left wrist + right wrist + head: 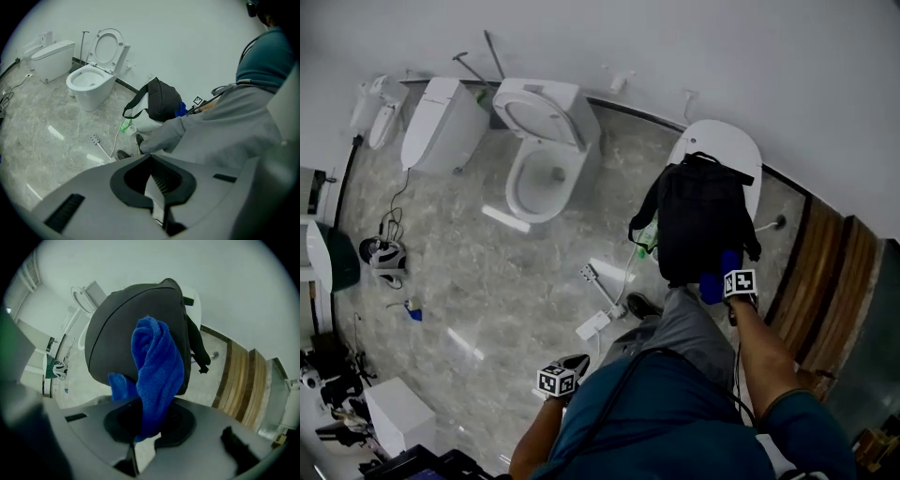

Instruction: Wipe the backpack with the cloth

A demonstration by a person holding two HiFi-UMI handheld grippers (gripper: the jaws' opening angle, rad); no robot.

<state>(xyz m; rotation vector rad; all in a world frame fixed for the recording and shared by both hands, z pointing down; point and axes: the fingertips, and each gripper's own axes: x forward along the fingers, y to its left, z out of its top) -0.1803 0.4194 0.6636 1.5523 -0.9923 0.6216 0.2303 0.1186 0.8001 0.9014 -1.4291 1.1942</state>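
Observation:
A black backpack (703,220) stands on a closed white toilet (727,145) by the wall. In the right gripper view the backpack (122,329) fills the middle of the frame. My right gripper (719,278) is at the pack's lower front, shut on a blue cloth (712,284). The bunched cloth (157,366) rises from the right gripper (150,420) against the backpack's face. My left gripper (567,370) hangs low beside the person's left side, away from the backpack (161,101). The left gripper (152,180) is shut with nothing in it.
An open-lidded toilet (546,155) and another white unit (441,122) stand along the wall at left. A power strip with its cable (595,323) and a green bottle (649,239) lie on the marble floor near the person's shoe (642,305). Wooden planks (825,272) lie at right.

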